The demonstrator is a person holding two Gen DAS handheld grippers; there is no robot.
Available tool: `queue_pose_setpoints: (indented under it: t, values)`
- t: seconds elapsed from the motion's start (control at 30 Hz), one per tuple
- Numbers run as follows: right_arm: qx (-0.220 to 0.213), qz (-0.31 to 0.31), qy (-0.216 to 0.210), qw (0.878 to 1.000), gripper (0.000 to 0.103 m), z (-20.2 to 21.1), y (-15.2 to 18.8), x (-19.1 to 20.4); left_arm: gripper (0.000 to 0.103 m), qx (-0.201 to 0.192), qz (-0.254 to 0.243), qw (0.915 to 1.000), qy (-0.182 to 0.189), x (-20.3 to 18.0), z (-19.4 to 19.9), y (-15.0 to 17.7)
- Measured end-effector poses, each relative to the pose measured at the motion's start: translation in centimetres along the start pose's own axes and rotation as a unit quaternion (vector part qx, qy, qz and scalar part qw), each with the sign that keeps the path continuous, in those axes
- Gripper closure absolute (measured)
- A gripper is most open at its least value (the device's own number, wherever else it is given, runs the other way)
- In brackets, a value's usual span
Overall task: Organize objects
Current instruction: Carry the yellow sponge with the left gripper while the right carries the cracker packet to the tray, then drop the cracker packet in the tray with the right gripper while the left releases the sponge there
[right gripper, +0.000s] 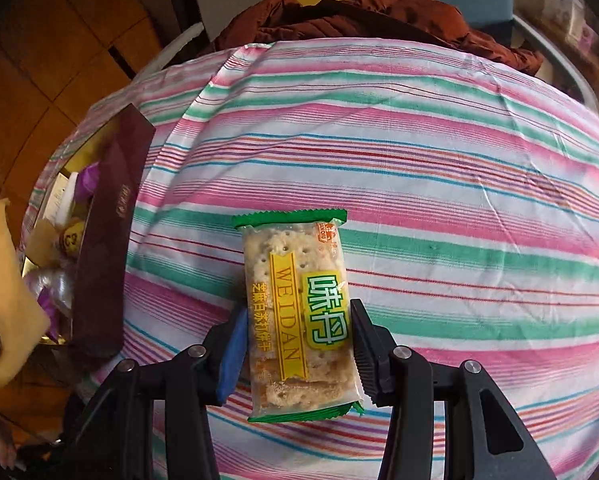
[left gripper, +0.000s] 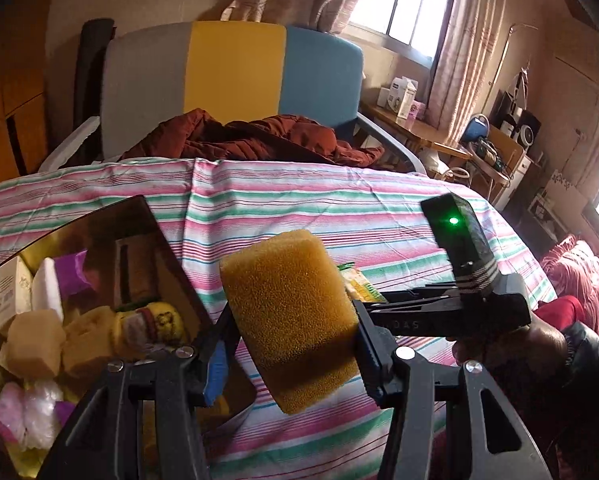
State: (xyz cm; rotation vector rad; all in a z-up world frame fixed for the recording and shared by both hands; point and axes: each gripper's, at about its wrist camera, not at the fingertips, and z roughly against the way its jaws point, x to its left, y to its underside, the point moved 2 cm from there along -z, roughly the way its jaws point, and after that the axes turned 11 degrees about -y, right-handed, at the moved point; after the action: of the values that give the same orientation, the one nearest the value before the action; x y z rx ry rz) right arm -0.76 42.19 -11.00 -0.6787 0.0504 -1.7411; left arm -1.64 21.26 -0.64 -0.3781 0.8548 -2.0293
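The left claw (left gripper: 291, 344) was clamped on a yellow sponge (left gripper: 289, 320), its two pads pressing the block's left and right sides and holding it clear above the striped cloth (left gripper: 299, 200) that covered the worktop. The sponge stood tilted, its top leaning toward the far left. To its left sat a dark brown box (left gripper: 147, 248) with a shiny gold lining, open at the top and partly filled: several more sponge pieces (left gripper: 39, 340), a white foam block (left gripper: 49, 288), a small cream carton (left gripper: 13, 296), something purple (left gripper: 73, 272) and some clear wrapped bundles (left gripper: 31, 412) lay inside it.

The right claw (right gripper: 297, 354) gripped a cracker packet (right gripper: 295, 316) near its close end, the pads squeezing the clear wrapper on both long sides. The packet pointed away from the claw over the middle of the cloth; whether it was lifted or touching the cloth could not be told. From the left wrist view the right claw (left gripper: 369, 300) showed just right of the sponge, a hand (left gripper: 511, 344) and dark sleeve (left gripper: 587, 360) behind it, and a green light on the black unit mounted on top.

At the far edge of the worktop lay a rust-coloured quilted jacket (left gripper: 259, 136) on a chair (left gripper: 235, 72) with a back panelled in grey, yellow and blue. A curtained window (left gripper: 415, 0) stood at the far right.
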Motion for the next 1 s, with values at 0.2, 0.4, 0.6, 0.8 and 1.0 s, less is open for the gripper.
queue_pose_setpoints:
  t: [0.2,0.4,0.6,0.8,1.0]
  values:
    - [-0.037,-0.012,-0.031,0.999,0.055,1.6,0.3,2.1,0.049,-0.002,0.052,0.9982,-0.029,5.2,1.7,1.1]
    - [-0.061,0.026,-0.065,0.996,0.055,2.8,-1.0,6.9,0.049,-0.009,0.115,0.9919,-0.055,10.9,3.4,2.5]
    - [-0.056,0.083,-0.095,0.990,0.055,1.3,-3.4,13.5,0.049,-0.009,0.139,0.9878,-0.070,13.5,3.6,3.5]
    - [-0.036,0.126,-0.101,0.986,0.055,-1.3,-5.9,18.5,0.049,-0.014,0.132,0.9880,-0.078,14.1,2.4,2.9]
    - [-0.028,0.145,-0.100,0.984,0.055,-3.0,-8.9,21.3,0.049,-0.002,0.142,0.9870,-0.074,15.1,0.3,2.2]
